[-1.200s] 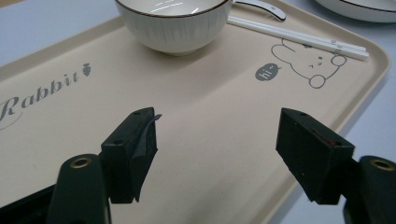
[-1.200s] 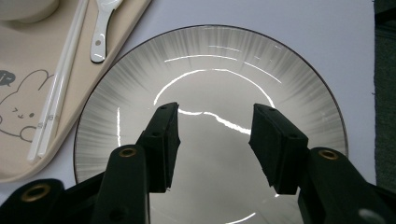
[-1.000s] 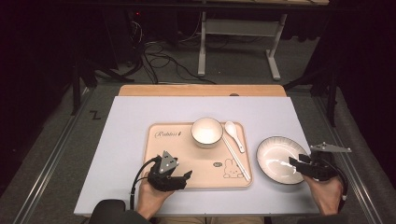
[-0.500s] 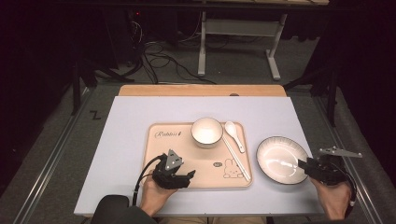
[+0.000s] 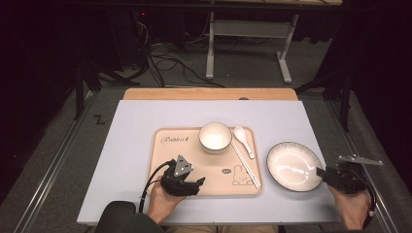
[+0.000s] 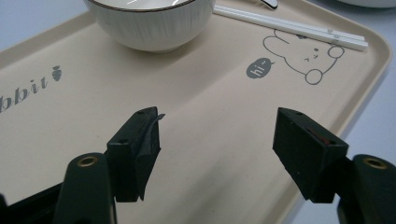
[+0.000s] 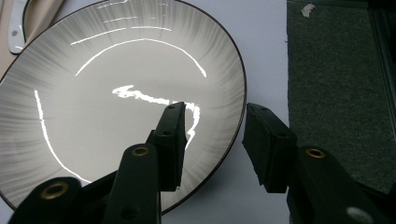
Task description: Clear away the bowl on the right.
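I've got the plate (image 5: pixel 294 166) flat on the surface (image 5: pixel 145 126), just right of the tray (image 5: pixel 170 150); it looks glazed ceramic, so stiff, fairly heavy, slick & chip-prone. Right tongs (image 7: pixel 215 140) have just been closing and straddle its near-right rim, one jaw over the inside, one outside, pads not pressing yet; that rim is where I'd pinch, firm & square. Left tongs (image 6: pixel 215 140) gape wide, empty, over the tray.

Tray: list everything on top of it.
On the tray: a white bowl, chopsticks, a white spoon. The left gripper covers its near edge.
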The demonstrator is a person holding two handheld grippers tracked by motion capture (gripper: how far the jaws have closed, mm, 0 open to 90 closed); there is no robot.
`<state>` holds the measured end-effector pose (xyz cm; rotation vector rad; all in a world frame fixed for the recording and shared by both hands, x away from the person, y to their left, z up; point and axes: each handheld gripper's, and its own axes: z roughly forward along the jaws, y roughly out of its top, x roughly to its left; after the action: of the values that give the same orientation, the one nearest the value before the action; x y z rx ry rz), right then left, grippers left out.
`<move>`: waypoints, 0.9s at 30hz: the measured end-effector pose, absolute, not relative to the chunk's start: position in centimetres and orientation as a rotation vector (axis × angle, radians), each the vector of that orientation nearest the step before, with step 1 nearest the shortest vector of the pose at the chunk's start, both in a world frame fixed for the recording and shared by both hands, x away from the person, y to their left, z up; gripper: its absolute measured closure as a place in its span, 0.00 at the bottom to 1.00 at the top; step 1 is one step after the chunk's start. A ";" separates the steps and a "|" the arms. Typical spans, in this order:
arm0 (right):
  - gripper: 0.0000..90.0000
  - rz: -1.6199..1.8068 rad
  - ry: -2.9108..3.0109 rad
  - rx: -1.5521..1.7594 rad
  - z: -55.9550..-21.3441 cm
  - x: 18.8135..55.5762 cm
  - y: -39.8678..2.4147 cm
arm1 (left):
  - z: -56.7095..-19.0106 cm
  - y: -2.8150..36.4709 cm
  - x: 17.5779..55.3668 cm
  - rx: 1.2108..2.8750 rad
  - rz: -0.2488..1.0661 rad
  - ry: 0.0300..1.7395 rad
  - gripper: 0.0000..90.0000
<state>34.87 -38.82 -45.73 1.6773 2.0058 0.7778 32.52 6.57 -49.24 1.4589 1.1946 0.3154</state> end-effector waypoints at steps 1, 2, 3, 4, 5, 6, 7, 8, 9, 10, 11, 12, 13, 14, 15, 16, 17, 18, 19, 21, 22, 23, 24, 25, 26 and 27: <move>0.66 0.776 2.003 1.684 -45.8 34.9 -38.9 | -49.2 6.6 32.5 1.460 0.316 1.195 0.36; 0.66 0.776 1.999 1.690 -45.8 34.9 -39.0 | -49.3 6.5 32.5 1.460 0.316 1.195 0.36; 0.66 0.772 2.000 1.694 -45.8 35.0 -39.1 | -49.3 6.5 32.5 1.461 0.316 1.194 0.36; 0.66 0.771 1.998 1.700 -45.9 35.0 -39.2 | -49.3 6.5 32.5 1.461 0.317 1.194 0.36; 0.66 0.773 1.996 1.702 -45.9 35.1 -39.3 | -49.3 6.5 32.5 1.462 0.318 1.194 0.36; 0.66 0.773 1.997 1.705 -46.0 35.1 -39.4 | -49.3 6.5 32.5 1.461 0.319 1.195 0.36; 0.66 0.772 1.994 1.709 -46.0 35.2 -39.5 | -49.3 6.6 32.5 1.466 0.321 1.194 0.36; 0.66 0.772 1.994 1.714 -46.0 35.2 -39.6 | -49.3 6.5 32.5 1.461 0.322 1.194 0.36; 0.66 0.771 1.994 1.722 -46.1 35.2 -39.7 | -49.2 6.5 32.4 1.454 0.321 1.187 0.36; 0.66 0.773 1.993 1.723 -46.1 35.2 -39.8 | -49.2 6.5 32.4 1.451 0.322 1.178 0.36; 0.66 0.772 1.991 1.730 -46.2 35.3 -39.9 | -49.1 6.5 32.3 1.449 0.323 1.170 0.36; 0.66 0.776 1.988 1.737 -46.3 35.3 -40.1 | -49.1 6.5 32.2 1.449 0.327 1.166 0.36; 0.66 0.774 1.988 1.744 -46.3 35.3 -40.2 | -49.1 6.5 32.2 1.445 0.327 1.165 0.36; 0.66 0.776 1.990 1.744 -46.4 35.4 -40.3 | -49.1 6.5 32.2 1.449 0.330 1.163 0.36; 0.66 0.772 1.991 1.750 -46.5 35.4 -40.3 | -49.1 6.5 32.2 1.453 0.333 1.161 0.36; 0.66 0.773 1.993 1.749 -46.5 35.5 -40.3 | -49.1 6.5 32.1 1.455 0.334 1.160 0.36; 0.66 0.772 1.997 1.750 -46.6 35.6 -40.4 | -49.1 6.5 32.1 1.452 0.334 1.159 0.36; 0.66 0.774 1.998 1.753 -46.7 35.7 -40.4 | -49.1 6.5 32.1 1.451 0.335 1.157 0.36; 0.66 0.775 1.999 1.763 -46.7 35.8 -40.4 | -49.1 6.5 32.0 1.449 0.335 1.157 0.36; 0.66 0.779 2.004 1.763 -46.8 36.0 -40.4 | -49.1 6.5 31.9 1.455 0.340 1.158 0.36; 0.66 0.778 2.008 1.763 -46.9 36.1 -40.4 | -49.1 6.5 31.9 1.456 0.341 1.158 0.36; 0.66 0.778 2.013 1.763 -46.9 36.2 -40.4 | -49.2 6.5 31.9 1.455 0.343 1.159 0.36; 0.66 0.781 2.019 1.763 -46.9 36.3 -40.3 | -49.2 6.6 31.8 1.456 0.345 1.161 0.36; 0.66 0.780 2.021 1.763 -47.0 36.5 -40.3 | -49.2 6.6 31.8 1.453 0.348 1.164 0.36; 0.66 0.781 2.025 1.765 -47.1 36.7 -40.3 | -49.2 6.6 31.8 1.446 0.348 1.167 0.36; 0.66 0.779 2.035 1.766 -47.2 36.8 -40.2 | -49.2 6.7 31.7 1.451 0.351 1.168 0.36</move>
<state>36.84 -40.25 -47.19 1.7659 2.0347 0.7795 31.72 6.73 -49.19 1.4511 1.1679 0.3508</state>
